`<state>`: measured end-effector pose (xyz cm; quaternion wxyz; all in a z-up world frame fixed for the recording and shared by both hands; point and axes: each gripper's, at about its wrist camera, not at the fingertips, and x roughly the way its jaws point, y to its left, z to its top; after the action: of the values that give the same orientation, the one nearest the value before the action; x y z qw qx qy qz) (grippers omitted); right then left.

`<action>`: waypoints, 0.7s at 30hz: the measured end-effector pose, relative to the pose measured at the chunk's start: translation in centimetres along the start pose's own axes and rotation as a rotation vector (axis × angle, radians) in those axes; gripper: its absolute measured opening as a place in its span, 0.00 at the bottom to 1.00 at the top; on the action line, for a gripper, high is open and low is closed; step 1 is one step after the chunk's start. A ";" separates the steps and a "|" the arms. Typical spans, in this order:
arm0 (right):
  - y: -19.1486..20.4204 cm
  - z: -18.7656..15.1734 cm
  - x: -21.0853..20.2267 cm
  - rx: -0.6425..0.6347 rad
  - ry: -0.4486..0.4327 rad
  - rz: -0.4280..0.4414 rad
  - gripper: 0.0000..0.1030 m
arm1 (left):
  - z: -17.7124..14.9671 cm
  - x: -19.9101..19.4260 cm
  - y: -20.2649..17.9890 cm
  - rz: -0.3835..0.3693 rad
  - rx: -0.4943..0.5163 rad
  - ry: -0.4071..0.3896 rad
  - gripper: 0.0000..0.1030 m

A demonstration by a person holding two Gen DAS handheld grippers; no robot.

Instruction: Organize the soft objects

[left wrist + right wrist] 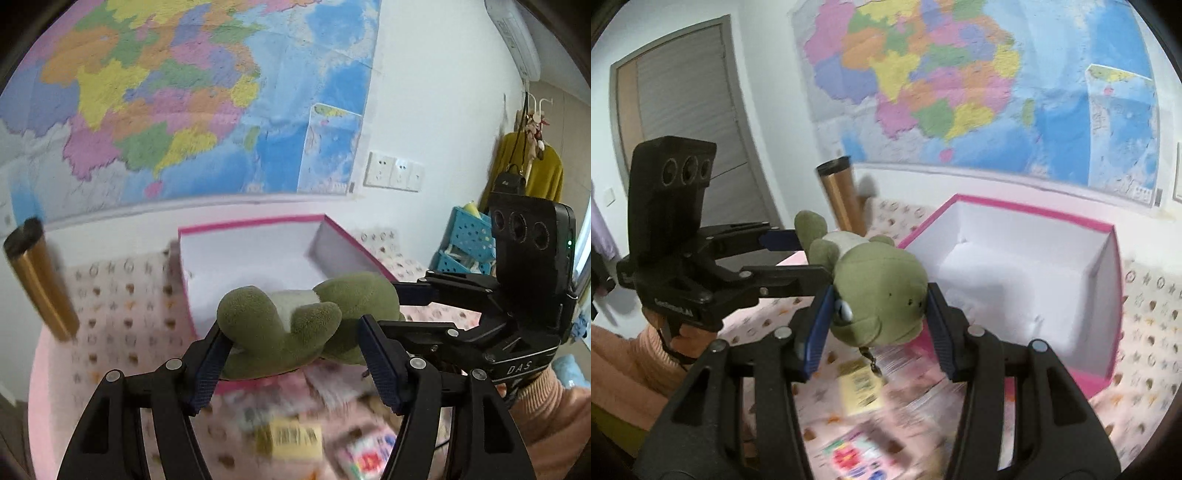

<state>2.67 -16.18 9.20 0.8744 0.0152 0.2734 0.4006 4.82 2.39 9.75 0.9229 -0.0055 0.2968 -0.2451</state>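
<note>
- While the left wrist view looks along the left tool (295, 354), its fingers stand spread wide, with the legs of the green plush frog (291, 325) lying between them; only the left pad seems to touch a leg, so I judge this grip loose at best. The frog hangs over the near rim of the open pink box (255, 225), above the tabletop (110, 317).
- In the same view the right tool (384, 306) reaches in from the right, one finger behind the frog's head and one in front. If the two tools pull in different directions, the soft body could twist or slide free.
- From the right wrist view, the right tool (881, 317) pinches the frog's head between its blue pads, and the fabric bulges slightly. A plush head compresses, so it could squirm out.
- Here the frog sits beside the box's near left corner, not yet over the white interior. Released now, it could land on the rim or on the loose papers (860, 387) below.
- The gold tumbler (838, 195) stands near the left tool; a wide swing might knock it.
</note>
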 end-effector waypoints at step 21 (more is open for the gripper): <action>-10.9 2.5 11.9 0.180 0.201 -0.068 0.53 | 2.2 13.2 8.2 0.057 -0.194 0.161 0.66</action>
<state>17.78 -14.66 3.06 0.8507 0.0442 0.3950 0.3439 18.98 3.25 3.04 0.8978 -0.0664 0.3923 -0.1889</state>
